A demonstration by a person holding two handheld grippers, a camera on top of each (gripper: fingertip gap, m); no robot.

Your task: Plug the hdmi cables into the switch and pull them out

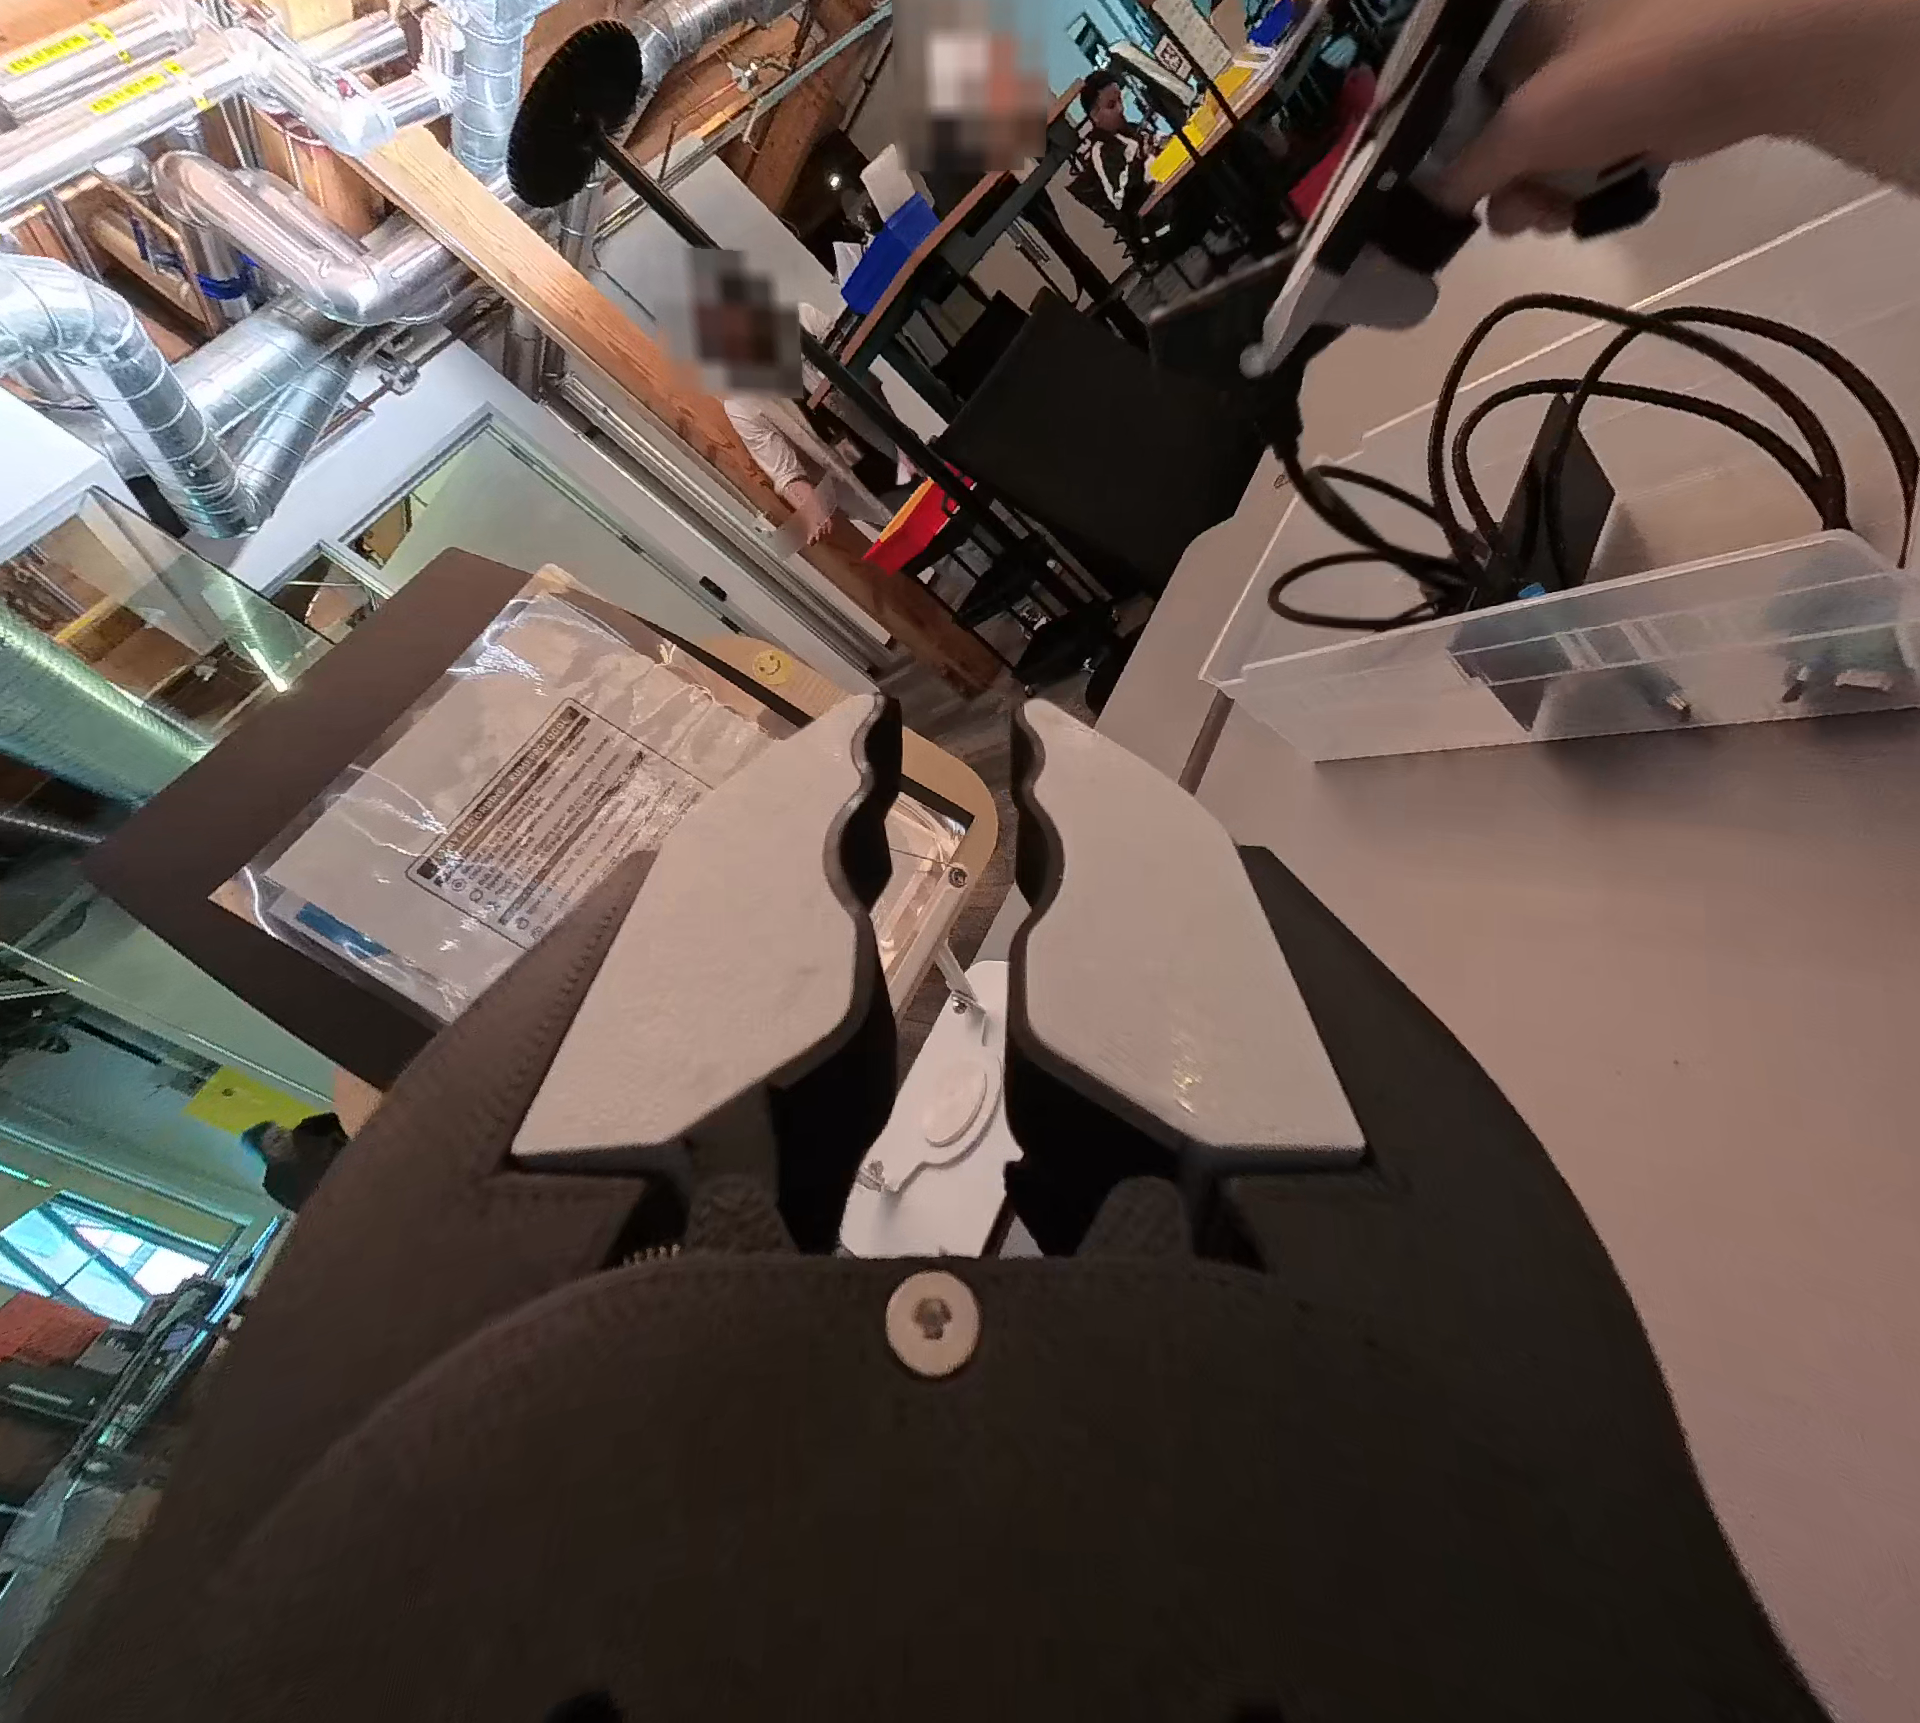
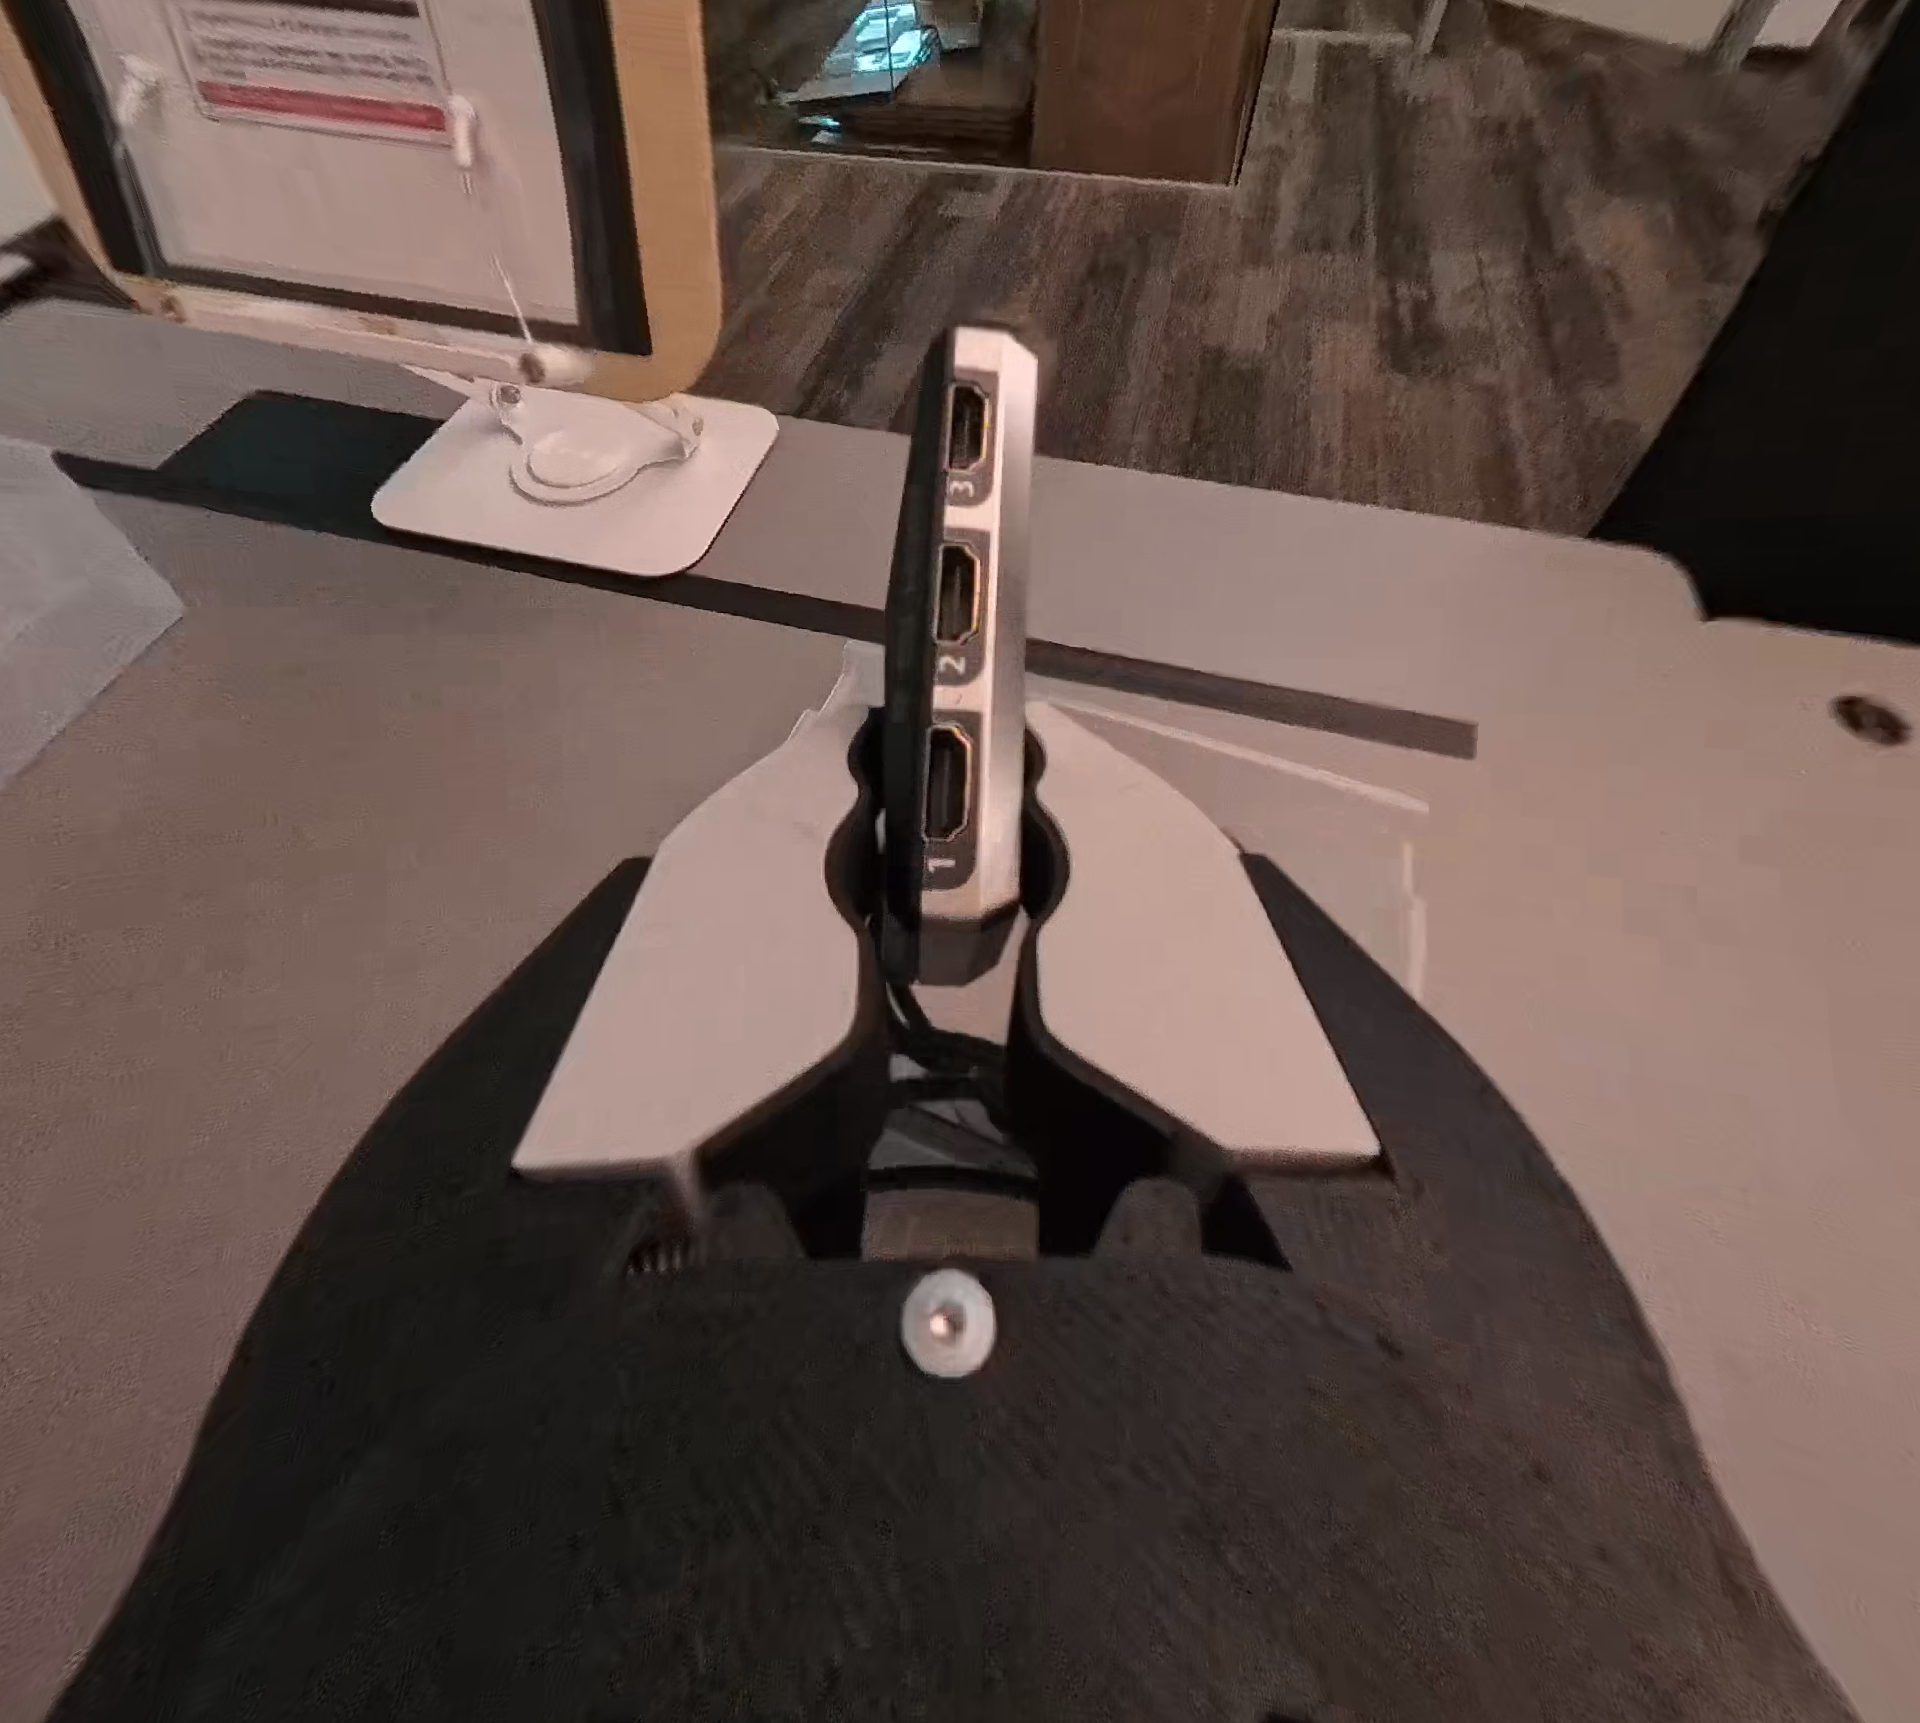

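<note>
The right claw (image 2: 948, 800) pinches the switch (image 2: 961, 624) upright, its three numbered ports empty. The left claw (image 1: 951, 806) gapes slightly, empty; black cables (image 1: 1621, 447) and a clear bin (image 1: 1558, 665) lie to its right on the table (image 1: 1558, 998).

Before the right gripper (image 2: 940, 800), bare bench (image 2: 416, 842) stretches to the far edge, where a framed sign's white stand (image 2: 582, 489) blocks the left. The switch (image 2: 961, 634) fills the gap between its fingers. On the bench's other side, a clear tray (image 1: 1558, 645) and looped cables (image 1: 1662, 426) crowd the surface.
</note>
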